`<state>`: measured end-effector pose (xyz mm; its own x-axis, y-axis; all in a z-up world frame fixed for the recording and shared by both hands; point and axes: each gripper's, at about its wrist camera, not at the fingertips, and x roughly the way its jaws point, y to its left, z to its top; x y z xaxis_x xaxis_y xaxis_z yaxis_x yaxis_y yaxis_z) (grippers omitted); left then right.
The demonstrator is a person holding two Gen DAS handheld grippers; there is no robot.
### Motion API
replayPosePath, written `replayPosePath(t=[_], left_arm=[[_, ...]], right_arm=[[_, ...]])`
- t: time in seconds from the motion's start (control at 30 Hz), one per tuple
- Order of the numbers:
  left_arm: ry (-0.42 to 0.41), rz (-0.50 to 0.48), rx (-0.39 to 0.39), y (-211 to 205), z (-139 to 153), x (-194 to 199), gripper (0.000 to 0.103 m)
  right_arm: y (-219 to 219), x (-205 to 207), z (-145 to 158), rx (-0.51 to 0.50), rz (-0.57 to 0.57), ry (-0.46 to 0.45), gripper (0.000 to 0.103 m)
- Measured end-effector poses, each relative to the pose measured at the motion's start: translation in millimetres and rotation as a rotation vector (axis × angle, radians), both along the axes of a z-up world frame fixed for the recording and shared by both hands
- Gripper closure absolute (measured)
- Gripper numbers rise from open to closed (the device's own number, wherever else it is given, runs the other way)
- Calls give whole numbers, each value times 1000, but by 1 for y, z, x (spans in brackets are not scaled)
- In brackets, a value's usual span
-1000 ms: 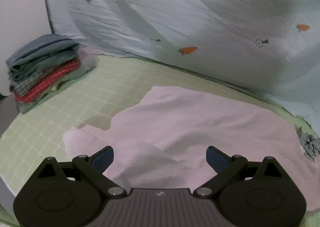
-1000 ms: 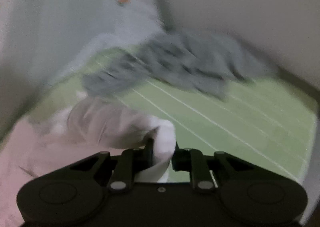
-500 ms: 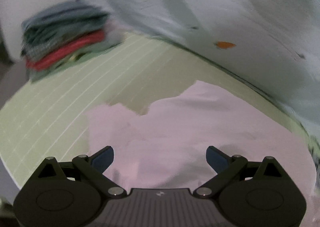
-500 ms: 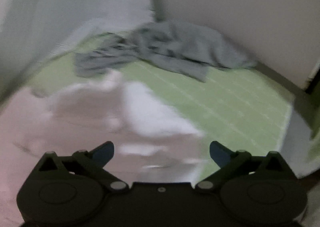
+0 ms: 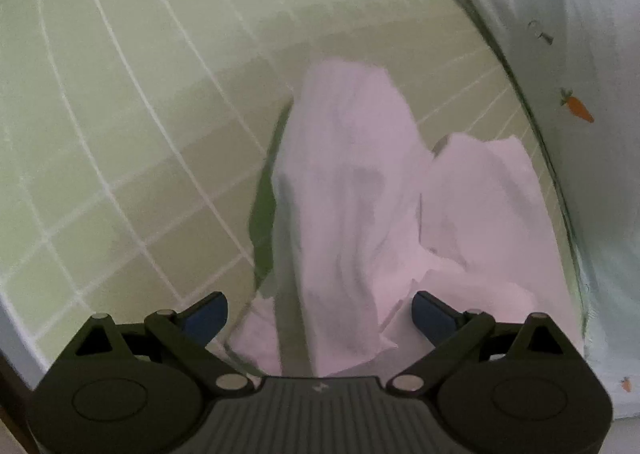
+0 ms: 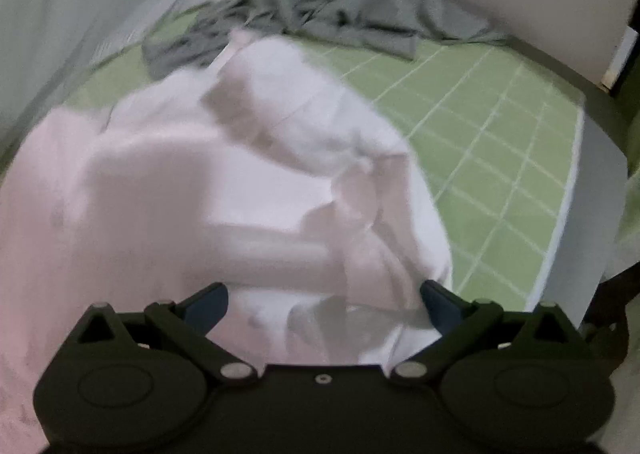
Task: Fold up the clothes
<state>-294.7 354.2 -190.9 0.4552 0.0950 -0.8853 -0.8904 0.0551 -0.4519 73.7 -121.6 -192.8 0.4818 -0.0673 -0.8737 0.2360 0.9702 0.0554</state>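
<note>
Left wrist view: the left gripper (image 5: 320, 314) and right gripper (image 6: 324, 304) are being held spread apart over the crumpled pink garment (image 5: 348, 193), seemingly for regrasping.

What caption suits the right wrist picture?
Open right tool over a crumpled pink garment on a green checked sheet, grey clothes behind.

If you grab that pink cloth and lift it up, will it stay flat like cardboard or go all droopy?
Probably droopy. The pale pink cloth garment already lies in soft humps and creases on the green checked sheet, so it looks thin and floppy. It likely weighs little and would sag on both sides of a pinch. Both the left gripper and right gripper are open, holding nothing.
</note>
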Motion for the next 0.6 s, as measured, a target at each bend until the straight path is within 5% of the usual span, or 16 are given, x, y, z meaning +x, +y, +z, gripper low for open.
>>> replayPosePath(t=[0.1,0.23,0.43,0.6], left_arm=[[-11,-28,-7,4,-4,10,12],[-14,-83,21,14,0,32,37],[58,-132,98,34,5,77,39],[21,-152,171,80,3,132,42]], right_arm=[[18,7,-4,44,46,14,1],[52,19,-5,45,122,25,4],[99,54,-5,39,204,31,4],[137,115,-3,91,213,5,4]])
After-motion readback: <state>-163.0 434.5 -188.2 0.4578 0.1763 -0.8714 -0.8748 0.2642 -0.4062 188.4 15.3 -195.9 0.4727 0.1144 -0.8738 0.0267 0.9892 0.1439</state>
